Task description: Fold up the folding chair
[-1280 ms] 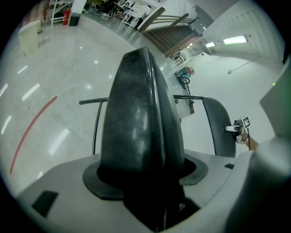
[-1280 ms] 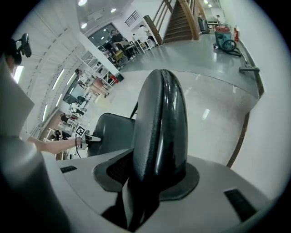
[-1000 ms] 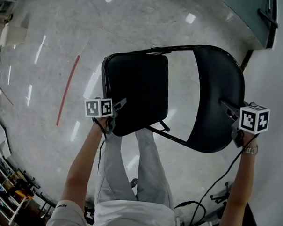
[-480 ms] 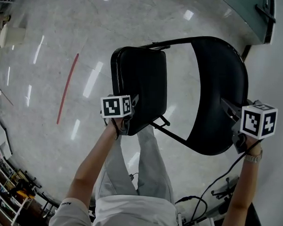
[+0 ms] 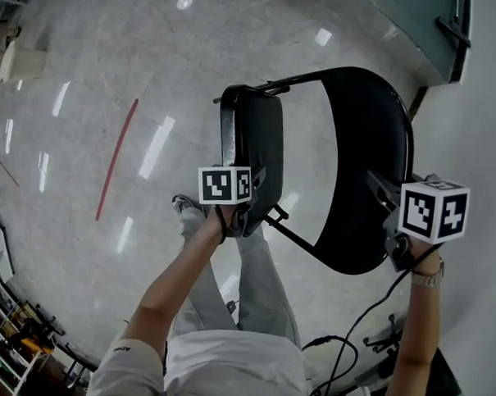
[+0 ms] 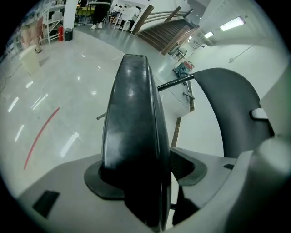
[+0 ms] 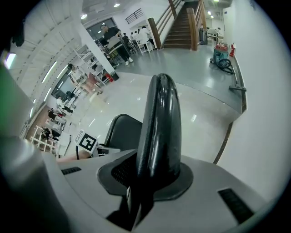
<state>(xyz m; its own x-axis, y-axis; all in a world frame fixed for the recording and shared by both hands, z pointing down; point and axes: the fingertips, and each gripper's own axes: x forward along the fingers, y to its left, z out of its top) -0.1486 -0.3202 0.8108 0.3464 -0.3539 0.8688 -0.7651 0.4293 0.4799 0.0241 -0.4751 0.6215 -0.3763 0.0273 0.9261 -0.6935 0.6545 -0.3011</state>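
Note:
A black folding chair stands on the pale floor. Its seat [image 5: 254,148] is tipped up almost edge-on toward the backrest [image 5: 369,157]. My left gripper [image 5: 249,214] is shut on the seat's front edge [image 6: 132,132], which fills the gap between its pads [image 6: 93,179]. My right gripper [image 5: 387,199] holds the side rim of the backrest [image 7: 159,127]. Its jaws have just been closing, and the rim now sits pressed between them. The chair's legs are mostly hidden under the seat.
The person's legs [image 5: 253,275] stand right behind the chair. A cable [image 5: 366,321] trails by the right arm. A white wall [image 5: 481,121] runs close on the right. A red line [image 5: 117,159] marks the floor at left, and shelves [image 5: 4,338] stand at the lower left.
The seat has swung up from nearly flat to almost edge-on, toward the backrest. My left gripper moved right with it. The right gripper shifted slightly left with the backrest.

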